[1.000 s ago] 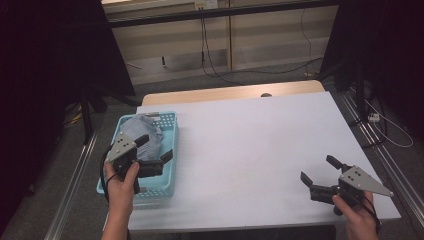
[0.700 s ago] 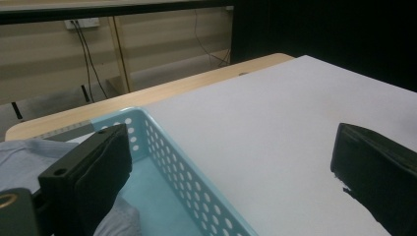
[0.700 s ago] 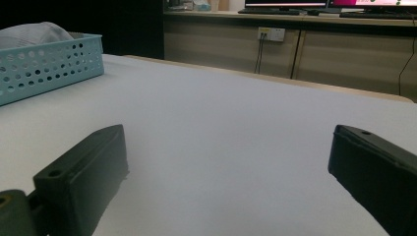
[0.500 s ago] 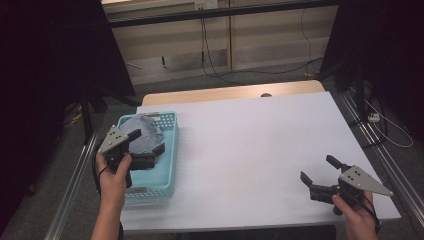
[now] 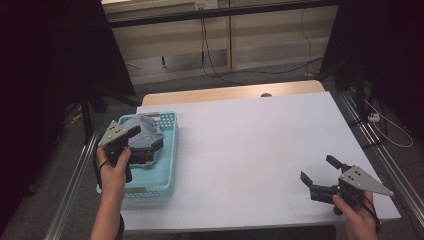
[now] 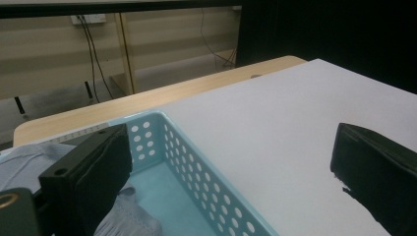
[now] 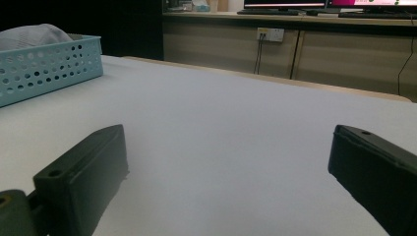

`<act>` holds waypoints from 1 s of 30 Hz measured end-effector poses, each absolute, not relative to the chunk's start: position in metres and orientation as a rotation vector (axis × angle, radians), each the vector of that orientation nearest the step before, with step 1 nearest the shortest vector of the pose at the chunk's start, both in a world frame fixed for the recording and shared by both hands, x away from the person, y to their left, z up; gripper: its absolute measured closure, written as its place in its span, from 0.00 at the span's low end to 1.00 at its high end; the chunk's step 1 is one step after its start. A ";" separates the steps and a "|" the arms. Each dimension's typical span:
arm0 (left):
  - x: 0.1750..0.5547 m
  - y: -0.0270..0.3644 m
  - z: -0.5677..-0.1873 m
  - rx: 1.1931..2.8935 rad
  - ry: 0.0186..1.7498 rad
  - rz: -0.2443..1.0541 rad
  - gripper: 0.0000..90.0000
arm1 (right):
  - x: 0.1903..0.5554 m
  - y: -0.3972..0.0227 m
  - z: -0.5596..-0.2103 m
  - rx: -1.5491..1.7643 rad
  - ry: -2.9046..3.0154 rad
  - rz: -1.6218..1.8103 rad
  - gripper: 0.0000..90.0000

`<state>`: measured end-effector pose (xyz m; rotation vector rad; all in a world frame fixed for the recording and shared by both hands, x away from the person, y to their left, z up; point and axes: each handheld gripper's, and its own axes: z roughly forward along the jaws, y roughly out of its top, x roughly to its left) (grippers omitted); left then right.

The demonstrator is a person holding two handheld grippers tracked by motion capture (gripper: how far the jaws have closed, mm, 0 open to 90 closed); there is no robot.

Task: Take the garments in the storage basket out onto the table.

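Lifted off the cloth [image 5: 144, 131], left gripper [image 5: 145, 141] gapes empty above basket [image 5: 167, 172]

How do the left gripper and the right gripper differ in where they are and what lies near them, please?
The left gripper is raised over the light blue perforated basket, above the grey cloth in it; the right gripper sits low over the bare white table near its front right corner. In the left gripper view one jaw hangs over the basket, while the right gripper has nothing between its jaws. Both are open and empty.
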<state>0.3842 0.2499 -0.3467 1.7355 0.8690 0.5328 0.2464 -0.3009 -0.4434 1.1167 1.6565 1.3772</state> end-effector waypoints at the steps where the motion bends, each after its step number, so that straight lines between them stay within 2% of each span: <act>1: 0.385 0.250 -0.347 1.738 0.871 0.529 0.03 | 0.246 -0.301 -0.443 1.118 1.656 1.377 0.01; 30: 0.396 0.262 -0.357 1.753 0.926 0.553 0.03 | 0.247 -0.299 -0.443 1.106 1.664 1.386 0.01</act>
